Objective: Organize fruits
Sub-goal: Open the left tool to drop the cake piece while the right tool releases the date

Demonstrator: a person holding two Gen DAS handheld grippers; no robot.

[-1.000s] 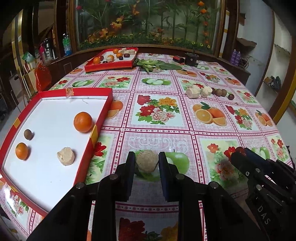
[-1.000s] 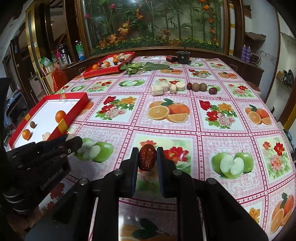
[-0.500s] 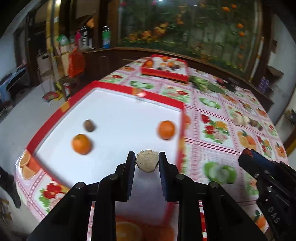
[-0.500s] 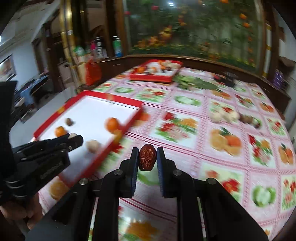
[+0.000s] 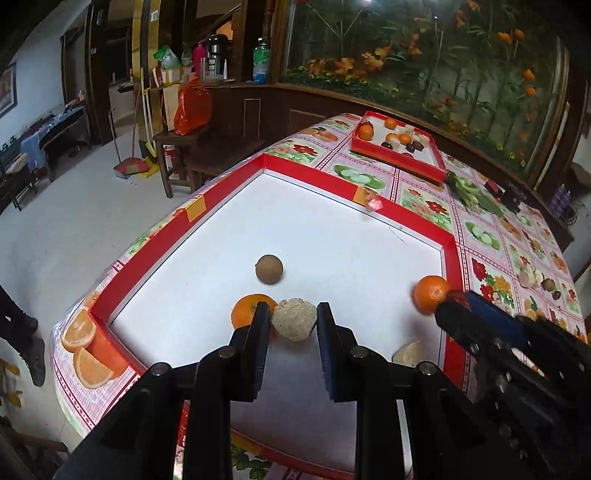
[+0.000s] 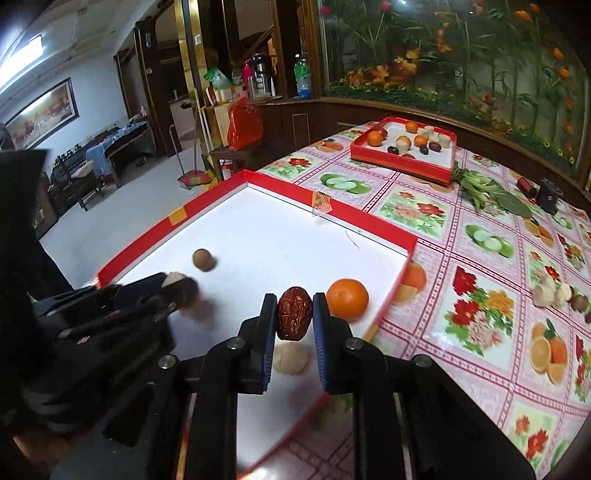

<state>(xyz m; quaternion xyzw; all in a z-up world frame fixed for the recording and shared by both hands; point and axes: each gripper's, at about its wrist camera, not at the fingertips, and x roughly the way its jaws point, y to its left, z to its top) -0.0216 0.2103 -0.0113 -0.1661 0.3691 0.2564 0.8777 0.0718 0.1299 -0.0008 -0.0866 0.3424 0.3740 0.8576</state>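
**Legible text: none found**

Left wrist view: no lettering can be read on the right gripper (image 5: 448, 308) body at the frame's right edge; the green-labelled bottle (image 5: 261, 64) on the wooden ledge carries a label too small and blurred to read; the small plate on the gold pillar (image 5: 154, 15) shows marks that cannot be made out.

Right wrist view: the left gripper (image 6: 177, 286) casing shows no readable marking; the bottle (image 6: 303, 79) label is illegible; the small plate on the pillar (image 6: 198, 38) cannot be read; the framed picture (image 6: 42, 112) on the wall bears no legible caption.
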